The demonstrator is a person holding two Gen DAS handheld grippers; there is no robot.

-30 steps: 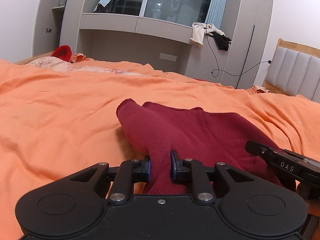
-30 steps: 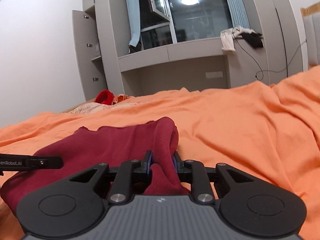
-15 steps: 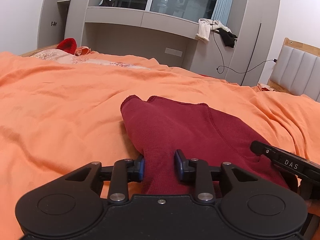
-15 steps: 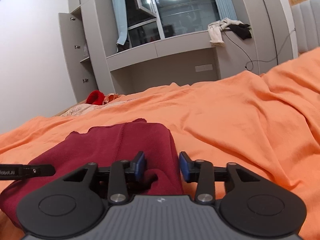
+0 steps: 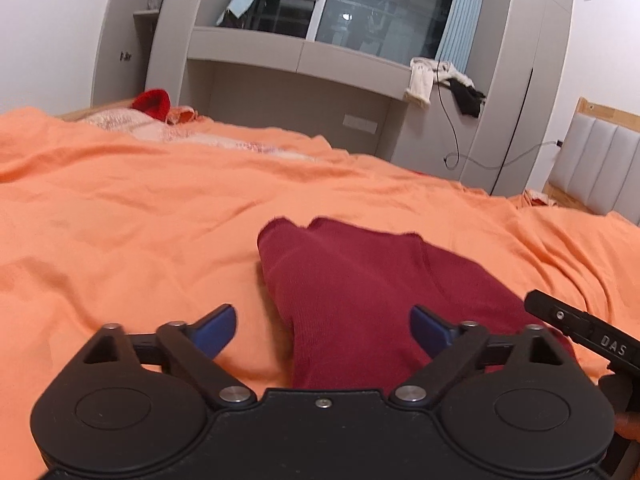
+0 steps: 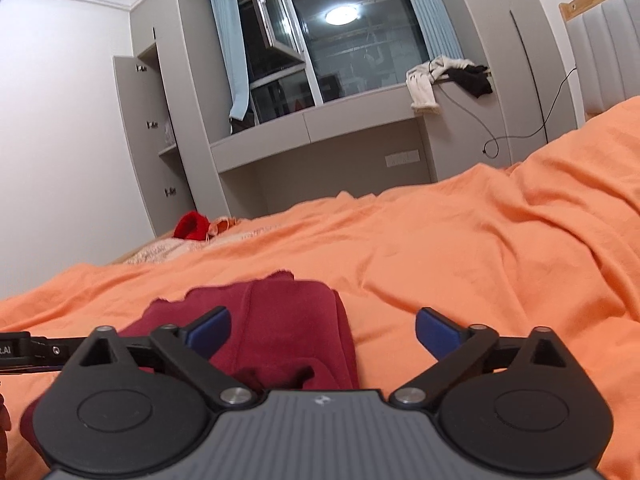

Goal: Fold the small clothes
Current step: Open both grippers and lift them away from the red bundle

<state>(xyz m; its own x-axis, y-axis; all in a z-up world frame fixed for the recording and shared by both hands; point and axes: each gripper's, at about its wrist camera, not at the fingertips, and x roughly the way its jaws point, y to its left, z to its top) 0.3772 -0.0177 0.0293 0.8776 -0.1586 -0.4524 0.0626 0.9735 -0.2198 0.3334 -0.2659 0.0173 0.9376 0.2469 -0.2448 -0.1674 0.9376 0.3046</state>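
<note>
left tongs (image 5: pixel 323 330): wide open, jaws have just been spreading; the dark red garment (image 5: pixel 360 292) lies between the pads but neither one touches it
right tongs (image 6: pixel 323 330): same deal, spread wide after just opening, cloth sits near its left pad, not pinched
garment: flat-ish on the bed right ahead of both tongs, looks folded over, though the near edge is hidden under the tong bodies so can't swear to it
bed: orange sheet (image 5: pixel 160 216), pretty wrinkled, runs well beyond the tongs
far past the tongs: bright red cloth (image 6: pixel 192 226) by a pale patterned blanket
room: grey cabinets (image 6: pixel 320 136), dark window (image 6: pixel 352 40), clothes (image 6: pixel 424 84) dumped on the ledge, padded headboard (image 5: pixel 600 160) off to the right
</note>
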